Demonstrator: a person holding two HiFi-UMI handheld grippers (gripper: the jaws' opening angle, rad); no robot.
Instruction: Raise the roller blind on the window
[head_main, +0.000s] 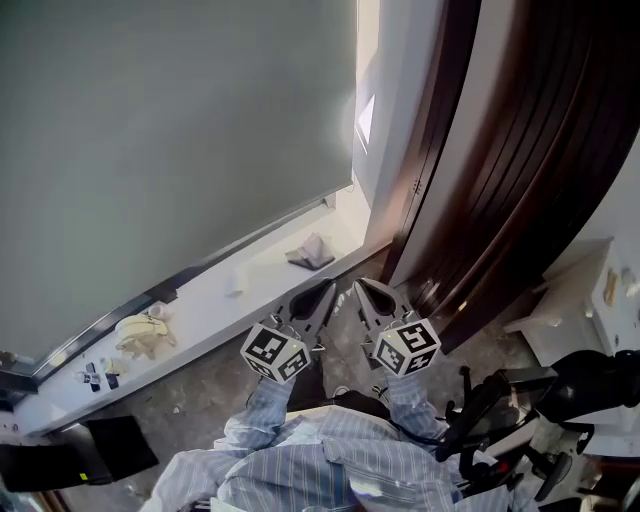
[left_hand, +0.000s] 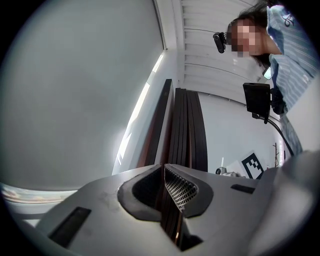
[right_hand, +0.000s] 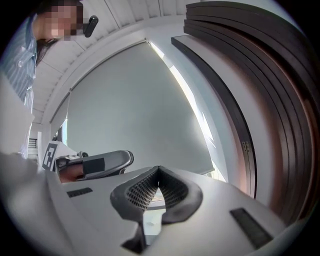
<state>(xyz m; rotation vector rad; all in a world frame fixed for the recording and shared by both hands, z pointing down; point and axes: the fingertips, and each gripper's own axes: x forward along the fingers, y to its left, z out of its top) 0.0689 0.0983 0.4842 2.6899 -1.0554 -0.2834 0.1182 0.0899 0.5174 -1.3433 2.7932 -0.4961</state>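
Note:
The grey roller blind (head_main: 170, 130) hangs fully down over the window, its bottom bar (head_main: 240, 245) just above the white sill (head_main: 260, 280). My left gripper (head_main: 327, 289) and right gripper (head_main: 361, 287) are side by side in front of the sill's right end, both pointing at it and clear of the blind. In the left gripper view the jaws (left_hand: 163, 167) meet at the tips with nothing seen between them. The right gripper (right_hand: 159, 170) is shut and empty, facing the blind (right_hand: 135, 110). No pull cord shows in any view.
A crumpled cloth (head_main: 312, 252) lies on the sill ahead of the grippers, with a yellowish rag (head_main: 140, 332) and small items (head_main: 98, 375) further left. Dark brown curtain folds (head_main: 520, 150) stand close on the right. Black equipment (head_main: 520, 400) is at the lower right.

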